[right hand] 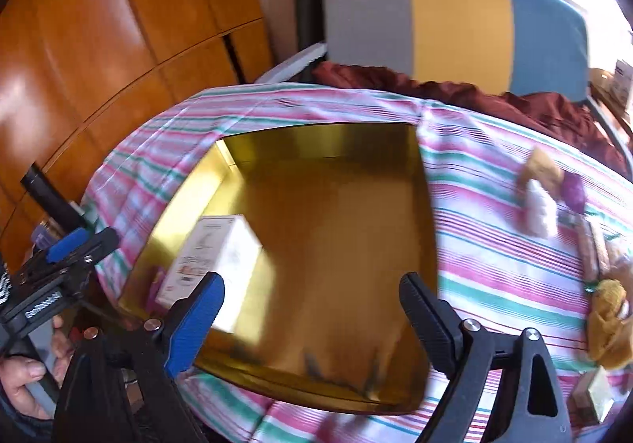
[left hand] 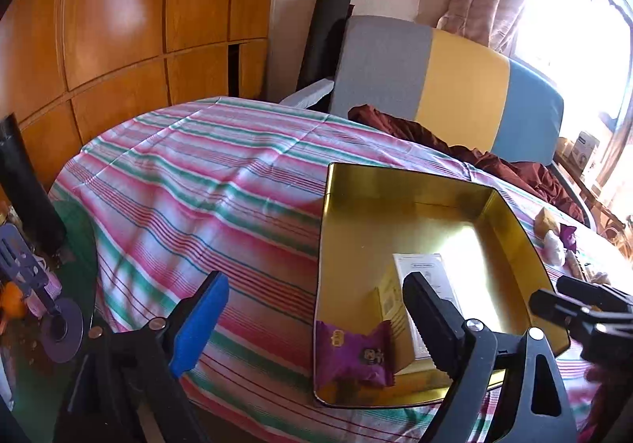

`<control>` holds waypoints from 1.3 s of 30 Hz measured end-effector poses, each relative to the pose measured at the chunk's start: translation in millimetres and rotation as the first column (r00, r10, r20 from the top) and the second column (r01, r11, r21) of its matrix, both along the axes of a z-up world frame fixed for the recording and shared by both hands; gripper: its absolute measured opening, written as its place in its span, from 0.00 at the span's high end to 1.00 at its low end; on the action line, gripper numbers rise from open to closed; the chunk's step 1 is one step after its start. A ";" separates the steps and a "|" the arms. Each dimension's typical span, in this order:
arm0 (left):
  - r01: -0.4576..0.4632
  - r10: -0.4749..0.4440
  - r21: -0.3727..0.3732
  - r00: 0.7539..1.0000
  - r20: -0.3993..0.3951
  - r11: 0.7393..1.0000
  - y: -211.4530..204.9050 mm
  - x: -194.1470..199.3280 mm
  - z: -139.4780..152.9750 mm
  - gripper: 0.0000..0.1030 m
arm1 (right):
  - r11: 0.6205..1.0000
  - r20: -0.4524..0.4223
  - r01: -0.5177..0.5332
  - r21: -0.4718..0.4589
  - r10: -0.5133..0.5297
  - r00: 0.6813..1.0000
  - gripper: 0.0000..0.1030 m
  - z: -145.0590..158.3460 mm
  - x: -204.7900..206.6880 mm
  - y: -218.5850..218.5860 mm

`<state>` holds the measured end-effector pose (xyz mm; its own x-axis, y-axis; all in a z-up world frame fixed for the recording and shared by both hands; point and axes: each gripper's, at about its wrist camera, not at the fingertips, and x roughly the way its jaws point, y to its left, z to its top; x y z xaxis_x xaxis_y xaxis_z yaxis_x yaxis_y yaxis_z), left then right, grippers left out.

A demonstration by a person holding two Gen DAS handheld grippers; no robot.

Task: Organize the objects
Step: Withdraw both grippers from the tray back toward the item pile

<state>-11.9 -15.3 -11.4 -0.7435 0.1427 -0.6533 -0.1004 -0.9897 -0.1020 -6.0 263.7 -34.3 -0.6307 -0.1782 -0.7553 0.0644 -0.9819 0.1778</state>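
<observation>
Gold tin [left hand: 510, 221] sits open on the striped cloth [left hand: 190, 182] over the desk. Inside it: white box [left hand: 429, 284] at the near-left part, purple packet [left hand: 356, 356] in the near-left corner, touching the box. In the right wrist view the box [right hand: 221, 253] shows at about 9 o'clock in the tin [right hand: 336, 142]; the packet there is only a purple sliver beside it.

Left gripper [left hand: 316, 316]: fingers spread wide, nothing between them. Blue-padded one over the cloth, black one over the tin's near edge, in front of the box.

Right gripper [right hand: 312, 312]: fingers also wide apart, holding nothing, hovering over the tin's near half. Right view is motion-blurred.

Loose items on the cloth at 3 o'clock of the tin, well apart from it: tan block [right hand: 542, 166], white wrapped piece [right hand: 540, 213], another purple piece [right hand: 575, 190], yellow crumpled thing [right hand: 609, 312] nearer the desk edge. Cannot tell what they are.

Left gripper [right hand: 67, 249] is visible at 9 o'clock in the right view, a hand [right hand: 27, 375] on its grip.
</observation>
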 end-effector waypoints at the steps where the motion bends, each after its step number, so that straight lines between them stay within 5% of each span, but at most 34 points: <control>1: 0.006 -0.006 -0.004 1.000 -0.002 1.000 2.0 0.7 1.4 0.12 | 1.000 0.002 0.024 0.005 -0.024 1.000 0.06 0.9 1.4 8.9; 11: 0.111 -0.111 -0.020 0.994 -0.019 0.994 34.1 6.5 14.8 0.11 | 0.956 0.022 0.290 0.036 -0.291 0.956 0.05 10.4 30.4 121.4; 18: 0.226 -0.226 -0.017 0.973 -0.044 0.974 72.0 8.5 29.8 0.11 | 0.832 0.034 0.554 -0.020 -0.553 0.832 0.05 22.1 77.7 227.6; 22: 0.333 -0.333 -0.011 0.942 -0.048 0.943 106.7 11.8 36.8 0.11 | 0.753 0.038 0.655 -0.072 -0.654 0.756 0.05 24.3 108.5 278.1; 25: 0.438 -0.438 -0.023 0.897 -0.051 0.899 141.2 21.0 41.4 0.11 | 0.711 0.047 0.695 -0.110 -0.695 0.718 0.05 19.2 125.4 302.7; 29: 0.594 -0.595 -0.020 0.804 -0.016 0.804 195.9 36.0 41.0 0.11 | 0.669 0.099 0.713 -0.210 -0.711 0.696 0.05 4.4 139.4 324.5; 39: 0.839 -0.834 -0.027 0.544 0.098 0.544 331.1 76.1 -6.7 0.11 | 0.640 0.039 0.637 -0.430 -0.692 0.721 0.05 2.0 156.3 334.2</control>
